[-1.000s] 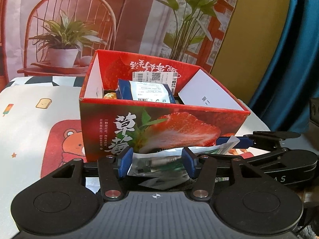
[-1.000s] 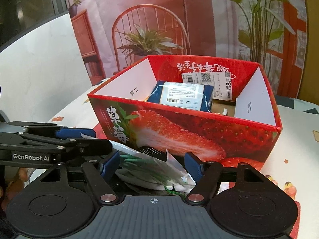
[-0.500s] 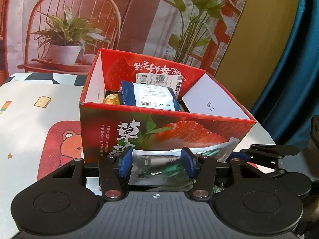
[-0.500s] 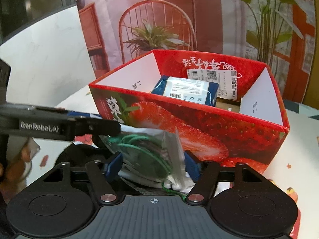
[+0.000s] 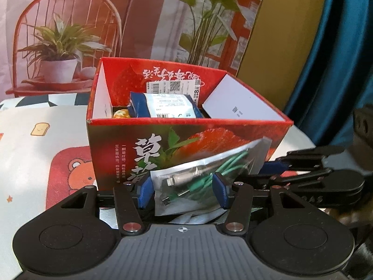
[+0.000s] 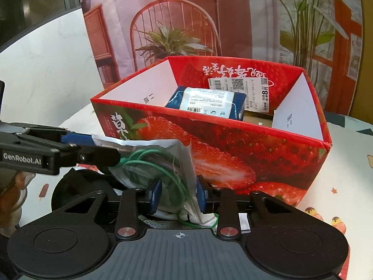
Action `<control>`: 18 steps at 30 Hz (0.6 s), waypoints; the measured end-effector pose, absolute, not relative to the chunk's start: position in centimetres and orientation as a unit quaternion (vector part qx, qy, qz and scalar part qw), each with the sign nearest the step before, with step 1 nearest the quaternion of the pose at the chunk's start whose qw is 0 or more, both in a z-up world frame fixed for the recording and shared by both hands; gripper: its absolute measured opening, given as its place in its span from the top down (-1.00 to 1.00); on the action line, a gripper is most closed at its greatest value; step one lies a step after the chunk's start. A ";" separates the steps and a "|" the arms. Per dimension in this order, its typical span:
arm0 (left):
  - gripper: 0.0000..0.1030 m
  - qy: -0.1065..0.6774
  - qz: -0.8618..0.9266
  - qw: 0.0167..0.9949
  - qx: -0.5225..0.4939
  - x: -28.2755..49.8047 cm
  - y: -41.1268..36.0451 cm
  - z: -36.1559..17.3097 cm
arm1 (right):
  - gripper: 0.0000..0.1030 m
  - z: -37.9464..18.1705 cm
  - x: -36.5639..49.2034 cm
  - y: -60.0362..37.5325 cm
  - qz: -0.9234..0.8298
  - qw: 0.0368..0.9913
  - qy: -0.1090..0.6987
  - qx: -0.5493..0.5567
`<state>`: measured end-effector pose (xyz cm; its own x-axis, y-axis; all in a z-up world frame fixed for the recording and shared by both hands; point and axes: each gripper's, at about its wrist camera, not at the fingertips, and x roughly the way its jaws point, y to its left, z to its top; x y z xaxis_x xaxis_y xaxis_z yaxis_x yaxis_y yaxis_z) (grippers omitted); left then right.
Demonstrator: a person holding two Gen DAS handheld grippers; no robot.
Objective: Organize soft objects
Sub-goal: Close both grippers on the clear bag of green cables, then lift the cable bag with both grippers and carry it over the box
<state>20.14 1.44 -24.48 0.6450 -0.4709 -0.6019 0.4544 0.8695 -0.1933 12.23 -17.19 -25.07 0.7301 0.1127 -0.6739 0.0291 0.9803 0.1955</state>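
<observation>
Cable bag [image 5: 202, 182], a clear crinkly pouch with a coil of green cable and silver plugs showing through, sits lifted just in front of the red strawberry box [image 5: 186, 140], held up between both grippers rather than lying flat on the table [image 5: 28, 154]. The box stands directly behind it and blocks the way forward; its near wall, printed with a big strawberry and white lettering, rises higher than the bag's top edge. Inside the box there is already a blue packet [image 6: 207, 103] with a white label leaning toward the back, a price sticker on the far wall, and something small and yellow [image 5: 121, 113] tucked in the left corner. The table wears a pale cloth with a bear and toast pattern, and a backdrop picture of a chair and potted plants hangs beyond. The left gripper [image 5: 183, 187] has its blue pads on either side of the bag's lower part and looks to be clamping it. The right gripper [image 6: 178, 194] has just been closing, and its pads now pinch the bag's other end, scrunching the plastic and a loop of green cable between them. Beneath the bag lie some other white and dark soft things, too hidden to make out.
</observation>
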 end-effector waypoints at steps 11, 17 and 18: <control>0.05 0.348 -0.249 0.904 0.017 20.5 1.0 -25.7 | 0.61 -25.0 12.3 -17.0 0.024 0.924 0.370 0.094; 0.27 0.334 -0.239 0.911 0.022 19.8 1.0 -24.7 | 0.63 -24.6 12.1 -17.0 0.023 0.926 0.365 0.097; 0.28 0.328 -0.239 0.913 0.023 19.6 1.0 -24.4 | 0.64 -24.4 12.0 -17.1 0.023 0.927 0.361 0.098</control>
